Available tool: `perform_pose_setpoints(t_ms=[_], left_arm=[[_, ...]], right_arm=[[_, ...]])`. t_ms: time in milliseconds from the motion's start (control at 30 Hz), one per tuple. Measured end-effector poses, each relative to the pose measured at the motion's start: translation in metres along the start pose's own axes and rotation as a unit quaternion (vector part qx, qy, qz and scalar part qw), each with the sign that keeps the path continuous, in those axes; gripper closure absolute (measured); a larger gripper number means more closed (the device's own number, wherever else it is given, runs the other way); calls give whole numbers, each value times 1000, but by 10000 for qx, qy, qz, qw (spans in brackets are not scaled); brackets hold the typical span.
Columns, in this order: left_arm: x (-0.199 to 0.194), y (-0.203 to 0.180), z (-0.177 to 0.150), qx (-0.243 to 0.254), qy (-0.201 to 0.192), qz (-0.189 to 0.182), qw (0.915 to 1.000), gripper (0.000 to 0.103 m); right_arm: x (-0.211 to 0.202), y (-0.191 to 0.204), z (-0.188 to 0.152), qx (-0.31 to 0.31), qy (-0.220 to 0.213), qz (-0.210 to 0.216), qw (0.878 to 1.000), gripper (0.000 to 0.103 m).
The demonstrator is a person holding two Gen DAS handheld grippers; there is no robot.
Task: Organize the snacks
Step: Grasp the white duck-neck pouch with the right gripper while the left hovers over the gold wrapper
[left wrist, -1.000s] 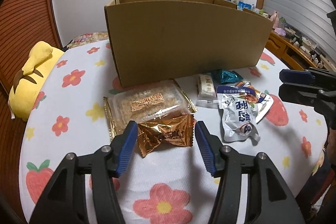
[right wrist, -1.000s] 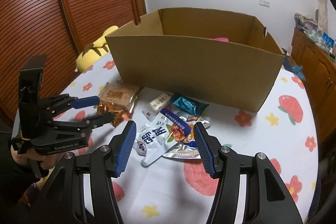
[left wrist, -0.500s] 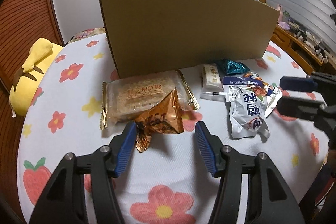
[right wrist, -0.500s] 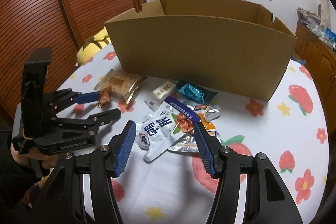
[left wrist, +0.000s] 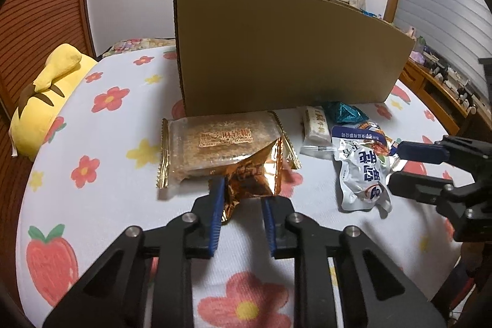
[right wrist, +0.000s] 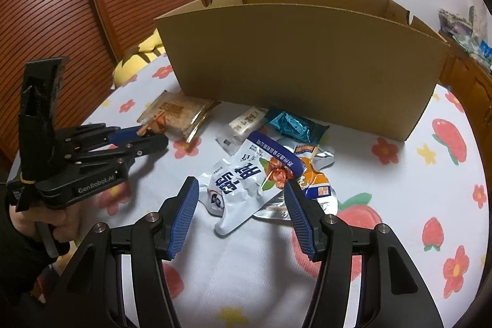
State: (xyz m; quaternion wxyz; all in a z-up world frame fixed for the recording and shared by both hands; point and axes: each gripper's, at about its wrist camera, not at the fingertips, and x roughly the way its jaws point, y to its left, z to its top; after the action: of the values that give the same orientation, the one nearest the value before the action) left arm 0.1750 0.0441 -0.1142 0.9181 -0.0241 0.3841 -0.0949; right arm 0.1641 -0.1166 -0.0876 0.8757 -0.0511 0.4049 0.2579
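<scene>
Over tablecloth point(left wrist: 129, 205), left gripper point(left wrist: 241, 189) apparently pinches wrapper point(left wrist: 255, 174).

Crinkled copper foil snack packet point(left wrist: 252, 177) tilted, just before open brown cardboard box point(left wrist: 286, 51); clear sesame candy pack point(left wrist: 215, 143) flat behind it; white-blue pouch point(right wrist: 243, 183) right.

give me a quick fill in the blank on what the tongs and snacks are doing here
1. The left tongs are shut on the ____ wrapper.
2. The right tongs are ____ around the white pouch.
3. The teal packet lies on the table beside the cardboard ____.

Missing words: copper; open; box
</scene>
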Motion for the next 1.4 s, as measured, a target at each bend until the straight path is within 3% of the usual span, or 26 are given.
perform_pose_setpoints(t_ms=[267,567,900,1000,1167,1400], left_arm=[[-1,0,-2,-11,-32,13,10000,83],[-1,-1,-3,-6,-40,23,10000,83],[-1,-1,-3,-27,-47,11,10000,83],[-1,0,-4,-45,-56,2,10000,83],[-3,0,-4,-57,-115,-41,9999,84],[-6,3,-4,-124,-141,-80,9998,84]], right_arm=[[14,-7,-3,162,126,57,9998,42],[26,-9,6,256,165,10,9995,30],[42,14,13,-334,242,-439,9982,24],[45,21,9,-589,253,-570,9963,29],[44,26,6,-708,215,-603,9954,48],[37,27,4,-579,117,-477,9971,64]])
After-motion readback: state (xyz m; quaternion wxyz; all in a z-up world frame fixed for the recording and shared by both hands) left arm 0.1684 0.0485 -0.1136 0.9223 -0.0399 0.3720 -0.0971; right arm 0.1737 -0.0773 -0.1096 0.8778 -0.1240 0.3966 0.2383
